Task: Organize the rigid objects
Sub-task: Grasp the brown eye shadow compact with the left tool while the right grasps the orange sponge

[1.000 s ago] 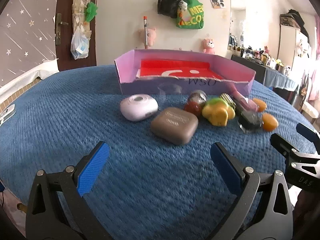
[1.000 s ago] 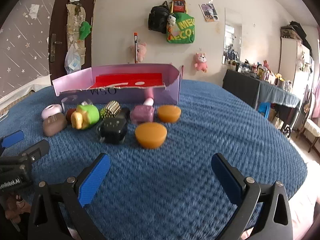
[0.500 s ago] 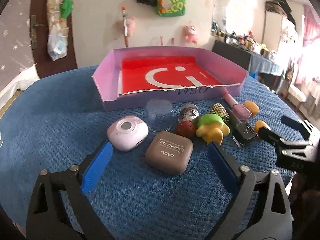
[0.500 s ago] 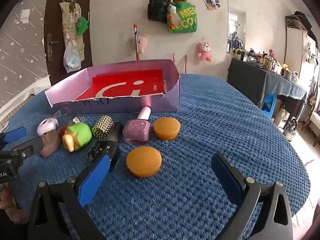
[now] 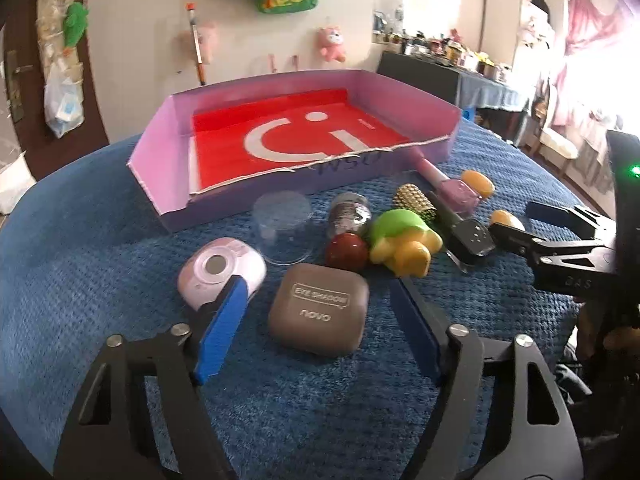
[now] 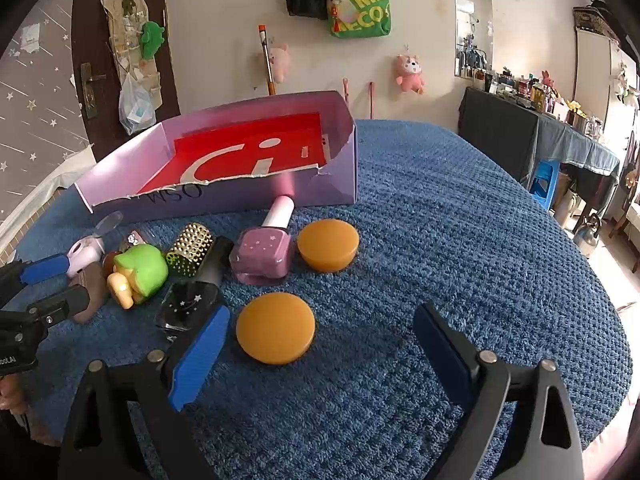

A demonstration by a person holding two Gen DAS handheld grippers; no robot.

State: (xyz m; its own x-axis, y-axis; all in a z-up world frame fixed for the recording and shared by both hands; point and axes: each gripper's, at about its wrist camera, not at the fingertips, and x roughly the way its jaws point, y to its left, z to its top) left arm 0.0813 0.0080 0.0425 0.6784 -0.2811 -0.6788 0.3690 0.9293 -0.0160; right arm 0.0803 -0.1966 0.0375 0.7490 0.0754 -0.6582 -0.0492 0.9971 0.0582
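Blue knitted cloth over a round table, bedroom wall with hung bags behind; all places below are given from the purple tray.

Item 1: brown eye-shadow case, lying flat on the cloth well in front of the tray. Left gripper straddles it, jaws closing, pads not yet touching its sides.

Item 2: orange puck, in front of the tray's right corner. Right gripper has it between its fingers, nearer the left pad; jaws closing but wide, nothing held.

Other loose goods, in a row before the tray: pink round case, clear cup, red ball, green-and-yellow toy, gold studded cylinder, black bottle, pink nail-polish bottle, second orange puck.

Handling note, as judged: the case is rounded and smooth, so the pads should meet its two flat sides squarely and low, centred, before lifting. The pink round case lies just beside the left finger and could be nudged. The tray's red floor holds nothing so far.
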